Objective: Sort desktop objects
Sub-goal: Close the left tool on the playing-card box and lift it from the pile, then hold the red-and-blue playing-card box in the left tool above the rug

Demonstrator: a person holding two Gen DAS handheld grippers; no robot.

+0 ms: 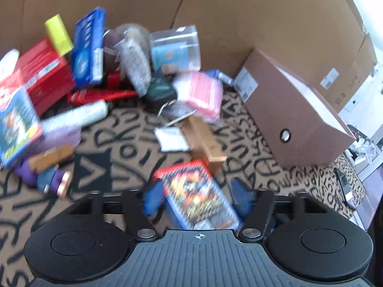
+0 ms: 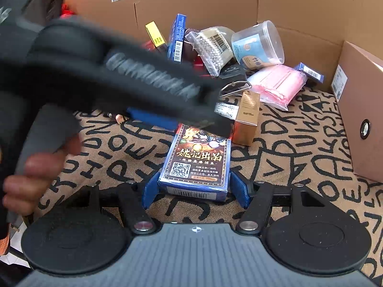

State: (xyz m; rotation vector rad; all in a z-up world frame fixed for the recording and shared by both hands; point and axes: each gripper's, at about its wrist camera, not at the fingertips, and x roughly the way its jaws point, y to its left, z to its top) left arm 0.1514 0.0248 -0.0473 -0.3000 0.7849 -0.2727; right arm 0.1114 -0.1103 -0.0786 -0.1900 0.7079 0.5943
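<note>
A blue playing-card box [image 2: 198, 162] with a QR code lies lengthwise on the lettered mat [image 2: 299, 155]. My right gripper [image 2: 194, 191] has its blue fingers pressed against both sides of the box's near end. The left gripper's black frame [image 2: 119, 71] crosses the right wrist view from the left, blurred, and its tip reaches the box's far end. A hand [image 2: 36, 174] holds its handle. In the left wrist view the same card box [image 1: 198, 196] sits askew between the spread fingers of my left gripper [image 1: 197, 197], with a gap at the right finger.
A jumble lies against the cardboard wall: gold box [image 2: 246, 117], pink packet [image 2: 277, 83], clear tub [image 2: 258, 45], swab bag [image 2: 213, 47], blue box [image 2: 177, 38], red box [image 1: 45, 71], toy figure [image 1: 47, 174]. A closed brown carton [image 2: 359, 119] stands at the right.
</note>
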